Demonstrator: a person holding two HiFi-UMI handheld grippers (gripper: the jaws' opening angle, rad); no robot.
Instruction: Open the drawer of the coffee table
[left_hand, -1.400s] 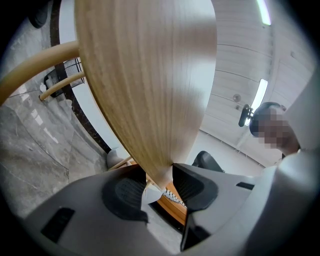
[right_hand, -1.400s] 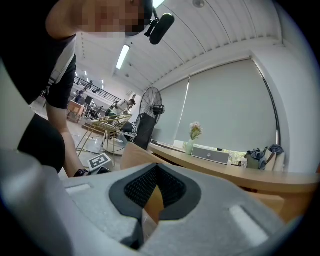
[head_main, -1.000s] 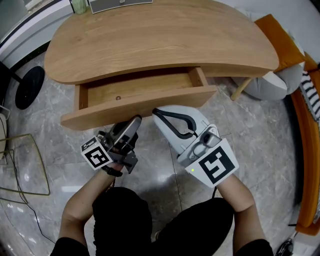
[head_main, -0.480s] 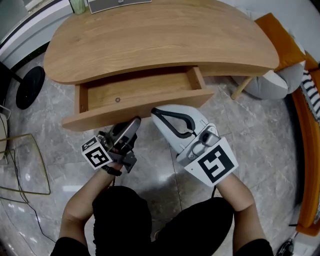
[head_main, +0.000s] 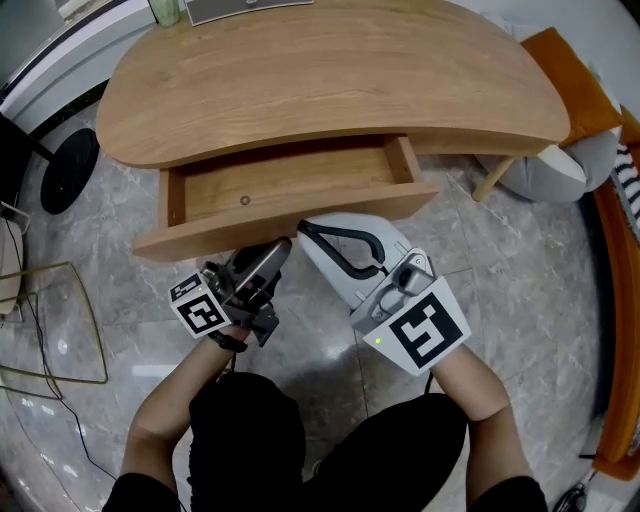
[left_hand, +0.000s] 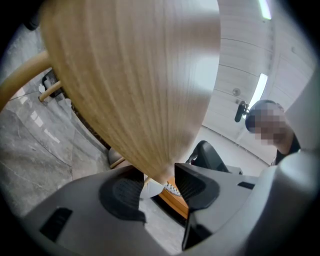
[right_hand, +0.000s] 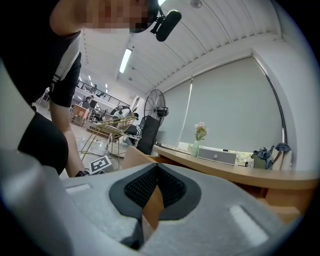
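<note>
The oval wooden coffee table (head_main: 340, 70) has its drawer (head_main: 290, 180) pulled out toward me, and the inside looks empty. My left gripper (head_main: 280, 250) reaches under the drawer front (head_main: 200, 232). In the left gripper view the panel's lower edge (left_hand: 135, 75) lies between the dark pads of the left gripper (left_hand: 157, 187). Those jaws have just been opening and stand apart around the wood. My white right gripper (head_main: 303, 228) meets the front panel near its middle. In the right gripper view the right gripper (right_hand: 156, 192) has its pads pinched on a thin wooden edge (right_hand: 152, 212).
A green vase (head_main: 165, 10) and a flat grey speaker (head_main: 245, 8) stand on the table's far edge. A black fan base (head_main: 68, 170) and a gold wire rack (head_main: 50, 320) are on the floor at left. An orange seat (head_main: 610, 250) and grey cushion (head_main: 555, 170) sit at right.
The head view has shifted a little to the left, so the table sits further right in the picture. The drawer and both grippers keep the same places relative to each other.
</note>
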